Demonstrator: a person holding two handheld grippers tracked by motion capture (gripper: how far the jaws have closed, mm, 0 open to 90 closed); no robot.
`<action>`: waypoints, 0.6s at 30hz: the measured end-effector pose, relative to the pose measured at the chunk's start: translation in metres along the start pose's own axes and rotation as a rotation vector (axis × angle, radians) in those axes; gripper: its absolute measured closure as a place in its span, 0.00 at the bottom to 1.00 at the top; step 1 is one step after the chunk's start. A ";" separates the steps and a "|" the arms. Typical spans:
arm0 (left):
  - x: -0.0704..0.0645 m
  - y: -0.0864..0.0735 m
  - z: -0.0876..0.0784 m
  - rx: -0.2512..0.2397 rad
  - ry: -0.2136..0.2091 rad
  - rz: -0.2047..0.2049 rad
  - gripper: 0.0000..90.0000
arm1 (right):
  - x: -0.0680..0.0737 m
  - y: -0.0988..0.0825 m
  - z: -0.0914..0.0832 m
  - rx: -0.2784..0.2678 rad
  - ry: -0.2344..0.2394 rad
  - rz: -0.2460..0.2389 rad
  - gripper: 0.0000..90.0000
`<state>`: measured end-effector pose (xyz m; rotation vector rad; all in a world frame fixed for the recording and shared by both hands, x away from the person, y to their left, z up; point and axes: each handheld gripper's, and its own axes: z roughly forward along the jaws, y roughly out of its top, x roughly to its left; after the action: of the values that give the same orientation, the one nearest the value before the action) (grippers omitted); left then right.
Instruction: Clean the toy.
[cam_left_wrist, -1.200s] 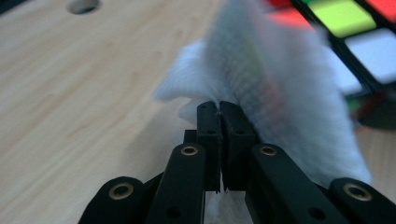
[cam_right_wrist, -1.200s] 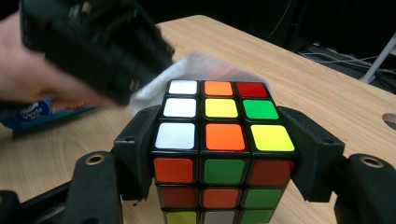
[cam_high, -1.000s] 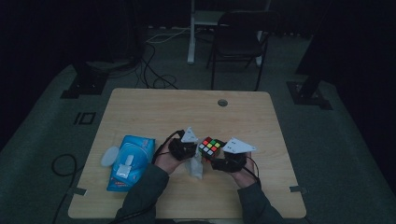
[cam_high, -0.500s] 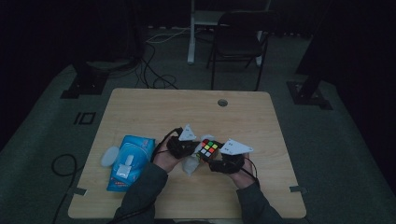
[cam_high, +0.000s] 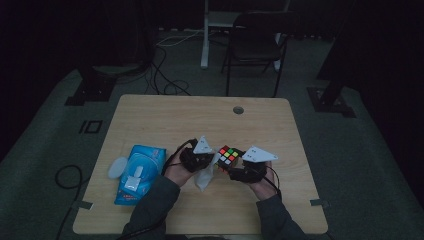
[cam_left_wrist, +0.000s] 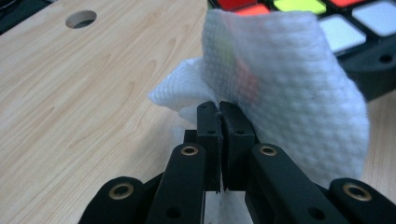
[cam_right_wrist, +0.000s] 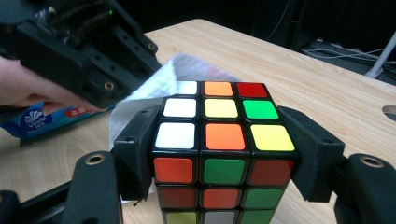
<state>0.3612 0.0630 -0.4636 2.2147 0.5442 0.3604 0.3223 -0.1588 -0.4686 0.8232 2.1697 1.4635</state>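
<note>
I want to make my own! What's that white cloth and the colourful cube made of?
The white cloth looks like thin nonwoven wipe fabric: dimpled surface, colours showing through. The cube looks like hard glossy plastic: black frame, shiny coloured squares, possibly stickers. The table looks like wood or wood-print laminate.

Blue wipes pack (cam_high: 139, 171), flat on the table (cam_high: 200, 120), lid flap open at its left. Round hole (cam_high: 238, 110) in the far table edge. Black chair (cam_high: 255, 45) beyond; cables (cam_high: 165, 75) on the floor.
</note>
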 end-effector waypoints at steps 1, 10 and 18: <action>0.001 0.001 -0.001 -0.005 0.001 0.001 0.98 | 0.001 0.000 0.000 0.004 0.003 -0.002 0.38; 0.003 0.004 -0.005 -0.034 0.010 -0.011 0.98 | 0.007 0.001 0.003 0.018 0.041 -0.024 0.38; 0.004 0.004 -0.010 -0.061 0.020 -0.017 0.98 | 0.009 -0.001 0.006 0.040 0.063 -0.042 0.38</action>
<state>0.3614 0.0689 -0.4539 2.1482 0.5559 0.3860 0.3192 -0.1486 -0.4714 0.7500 2.2559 1.4483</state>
